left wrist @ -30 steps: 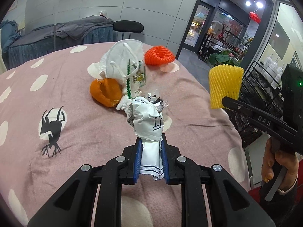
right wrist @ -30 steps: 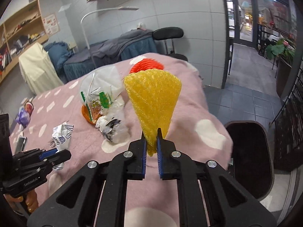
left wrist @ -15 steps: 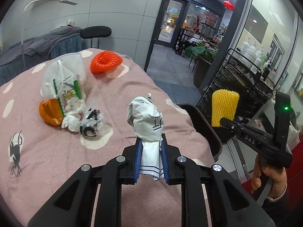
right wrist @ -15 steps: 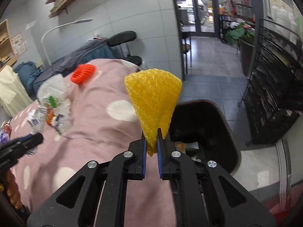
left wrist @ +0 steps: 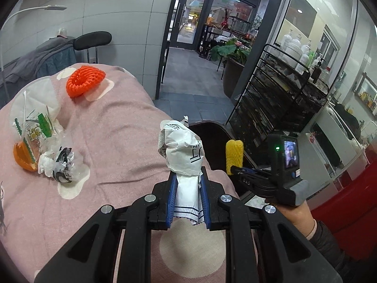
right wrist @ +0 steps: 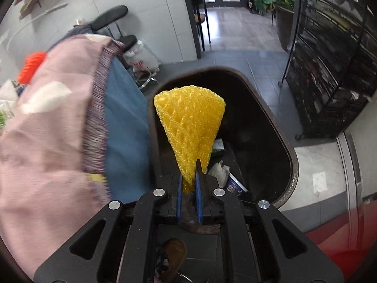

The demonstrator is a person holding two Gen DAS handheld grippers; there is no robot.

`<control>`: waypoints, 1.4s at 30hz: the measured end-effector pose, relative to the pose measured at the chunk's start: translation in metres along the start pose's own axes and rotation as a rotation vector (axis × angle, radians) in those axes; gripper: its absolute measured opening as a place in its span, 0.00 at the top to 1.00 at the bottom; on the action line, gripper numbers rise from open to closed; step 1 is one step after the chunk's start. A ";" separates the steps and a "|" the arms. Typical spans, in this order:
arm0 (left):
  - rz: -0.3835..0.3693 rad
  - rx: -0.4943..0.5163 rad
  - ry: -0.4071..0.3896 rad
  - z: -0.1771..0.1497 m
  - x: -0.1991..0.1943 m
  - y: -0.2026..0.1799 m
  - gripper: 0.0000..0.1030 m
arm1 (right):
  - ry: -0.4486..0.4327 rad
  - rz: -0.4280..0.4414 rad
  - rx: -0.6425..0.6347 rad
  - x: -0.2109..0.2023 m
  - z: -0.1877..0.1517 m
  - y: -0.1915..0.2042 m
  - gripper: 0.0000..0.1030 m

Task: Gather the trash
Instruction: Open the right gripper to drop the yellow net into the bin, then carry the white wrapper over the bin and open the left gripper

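Only the right wrist view looks down into the dark trash bin point(right wrist: 280, 146), where paper scraps and a cup lie just beyond the right claw point(right wrist: 189, 184), which is clenched on the narrow end of a yellow foam fruit net point(right wrist: 189, 122) fanning straight out ahead of its tips over the bin. The left wrist view alone shows the pink spotted cloth point(left wrist: 113, 141) with an orange foam net point(left wrist: 83, 82) far ahead-left. The left claw point(left wrist: 187, 198) grips a crumpled white paper wrapper point(left wrist: 182, 153), long axis running forward; its print is unreadable.
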State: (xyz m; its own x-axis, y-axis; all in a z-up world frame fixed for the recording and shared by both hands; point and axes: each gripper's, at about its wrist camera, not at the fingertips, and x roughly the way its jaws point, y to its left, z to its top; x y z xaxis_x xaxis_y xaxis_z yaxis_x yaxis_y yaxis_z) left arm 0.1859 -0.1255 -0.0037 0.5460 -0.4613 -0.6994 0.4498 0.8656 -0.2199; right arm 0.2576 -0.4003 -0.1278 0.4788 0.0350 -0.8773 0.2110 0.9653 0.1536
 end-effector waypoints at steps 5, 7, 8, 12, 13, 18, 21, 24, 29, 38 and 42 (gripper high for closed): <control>-0.004 0.009 0.021 -0.001 0.007 -0.004 0.82 | 0.064 0.006 0.089 0.030 -0.004 -0.019 0.58; -0.006 0.011 0.029 -0.002 0.010 -0.005 0.82 | 0.061 0.038 0.129 0.030 -0.008 -0.024 0.37; -0.007 0.013 0.032 -0.001 0.011 -0.004 0.82 | 0.054 0.040 0.131 0.028 -0.011 -0.024 0.32; -0.014 0.021 0.041 0.002 0.016 -0.009 0.82 | 0.062 0.041 0.120 0.023 -0.018 -0.023 0.29; -0.014 0.028 0.039 0.003 0.017 -0.011 0.82 | 0.057 0.047 0.130 0.021 -0.020 -0.024 0.28; -0.030 0.057 0.061 0.010 0.032 -0.023 0.82 | 0.024 0.063 0.155 0.004 -0.030 -0.027 0.17; -0.031 0.090 0.068 0.014 0.039 -0.034 0.82 | 0.009 0.079 0.154 -0.008 -0.036 -0.027 0.16; -0.048 0.105 0.077 0.019 0.046 -0.044 0.82 | -0.012 0.096 0.171 -0.021 -0.042 -0.030 0.14; -0.054 0.146 0.085 0.027 0.063 -0.063 0.82 | -0.029 0.096 0.176 -0.033 -0.049 -0.034 0.14; -0.080 0.171 0.187 0.035 0.110 -0.085 0.82 | -0.030 0.078 0.188 -0.043 -0.064 -0.044 0.14; -0.076 0.172 0.243 0.039 0.133 -0.090 0.82 | -0.031 0.069 0.185 -0.047 -0.068 -0.045 0.14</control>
State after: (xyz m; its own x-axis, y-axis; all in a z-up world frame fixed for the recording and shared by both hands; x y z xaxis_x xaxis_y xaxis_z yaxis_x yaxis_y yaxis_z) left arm 0.2451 -0.2724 -0.0505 0.3310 -0.4454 -0.8319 0.6074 0.7753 -0.1734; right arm 0.1676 -0.4273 -0.1245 0.5227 0.0889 -0.8479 0.3285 0.8967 0.2965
